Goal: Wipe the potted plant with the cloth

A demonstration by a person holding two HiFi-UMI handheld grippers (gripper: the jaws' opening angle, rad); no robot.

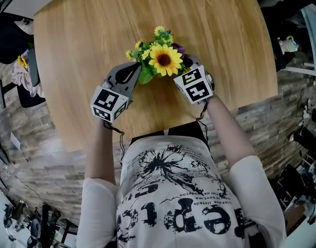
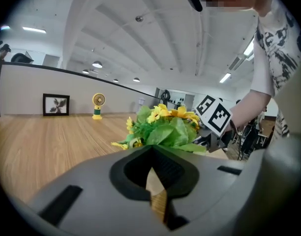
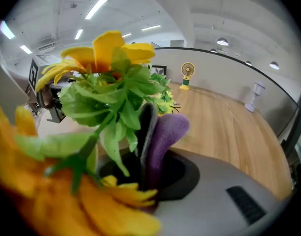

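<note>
We are in the wiping step. Our right hand-held gripper [image 3: 150, 173] pinches the purple cloth [image 3: 165, 132] among the leaves of the potted plant [image 1: 160, 58], which stands near the counter's [image 1: 85, 45] near edge. Our left hand-held gripper [image 2: 155, 183], jaws together and empty, sits just beside it. Next, we judge, come gentle strokes that do not tip the plant.

Head view: we look steeply down on the table [image 1: 75, 61].
Gripper views: low, close in.
Shared: flowers [image 1: 160, 58], in all three.
</note>
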